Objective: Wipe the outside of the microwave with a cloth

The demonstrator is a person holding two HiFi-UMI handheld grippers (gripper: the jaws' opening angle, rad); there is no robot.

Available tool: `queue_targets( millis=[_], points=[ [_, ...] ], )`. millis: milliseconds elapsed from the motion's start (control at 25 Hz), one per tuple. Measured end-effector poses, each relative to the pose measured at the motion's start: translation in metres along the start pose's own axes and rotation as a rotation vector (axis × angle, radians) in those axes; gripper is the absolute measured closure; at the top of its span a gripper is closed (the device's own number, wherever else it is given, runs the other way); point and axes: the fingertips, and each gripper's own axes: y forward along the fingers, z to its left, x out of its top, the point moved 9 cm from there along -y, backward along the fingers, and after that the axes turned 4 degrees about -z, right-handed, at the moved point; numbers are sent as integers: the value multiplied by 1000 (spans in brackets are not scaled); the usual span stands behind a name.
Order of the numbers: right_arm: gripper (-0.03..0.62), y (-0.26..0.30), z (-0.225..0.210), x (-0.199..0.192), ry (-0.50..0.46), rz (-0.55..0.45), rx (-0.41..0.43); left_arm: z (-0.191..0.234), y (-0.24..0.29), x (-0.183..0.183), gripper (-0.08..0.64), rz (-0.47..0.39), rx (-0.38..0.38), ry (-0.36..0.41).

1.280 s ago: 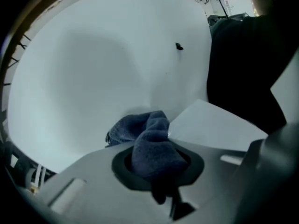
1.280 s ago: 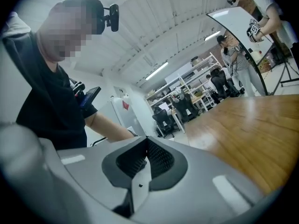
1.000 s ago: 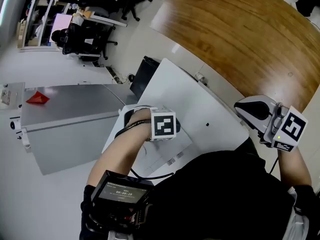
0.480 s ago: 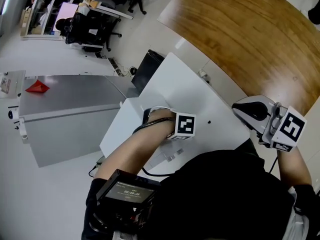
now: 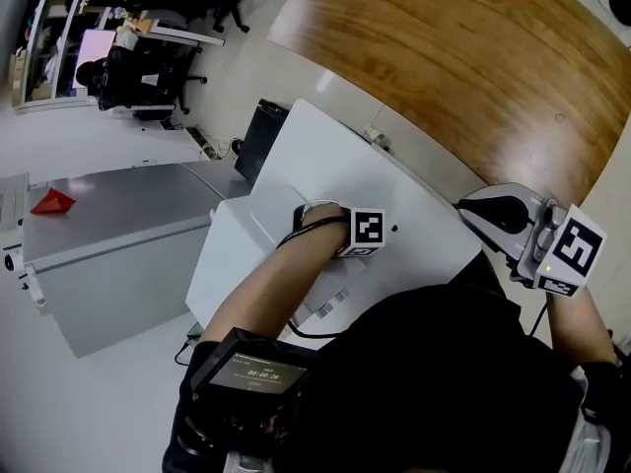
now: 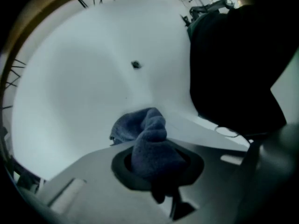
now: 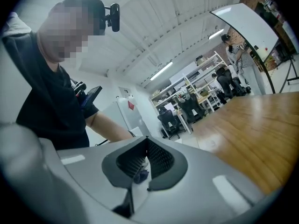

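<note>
The white microwave [image 5: 325, 156] lies below me, its flat top facing up. My left gripper [image 5: 296, 223] rests on that top near its middle, mostly hidden under the hand and its marker cube. In the left gripper view my left gripper [image 6: 154, 171] is shut on a bunched blue cloth [image 6: 149, 139], which presses against the white microwave surface [image 6: 84, 92]. My right gripper [image 5: 493, 215] hangs off the microwave's right corner, touching nothing. In its own view the right gripper [image 7: 142, 164] has its ribbed pads together, with only a small blue speck in the slit.
A wooden table [image 5: 473, 57] curves behind the microwave. A grey cabinet [image 5: 108, 235] stands to the left, a black box [image 5: 258, 136] on the floor between them. Office chairs [image 5: 138, 67] fill the far left corner. A small dark mark [image 6: 135, 64] dots the microwave top.
My left gripper has slid the cloth to the right across the microwave top, toward its middle. The right gripper has stayed where it was.
</note>
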Motion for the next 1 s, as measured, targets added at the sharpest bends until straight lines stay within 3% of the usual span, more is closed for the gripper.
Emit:
queue_targets(
  millis=[160,280,360,480,600,840,1000],
  points=[
    [588,19,11,17,-30,-31,48,-78,-98,-36,506,-111,49,66],
    [588,38,17,27,-50,-44,103,-132,-131,-60,506,-70,68,132],
    [588,50,20,31,-61,-49,140,-144,-126,-66,506,-31,52,137],
    [588,58,18,29,-60,-44,167,-138,-113,-56,506,-15,8,128],
    [588,53,11,22,-50,-36,156,-117,-89,-37,507,58,-45,141],
    [588,13,-7,2,-12,1,58,-51,-16,8,508,139,-161,84],
    [588,-9,-1,-7,-1,23,6,-28,13,28,508,173,-159,82]
  ],
)
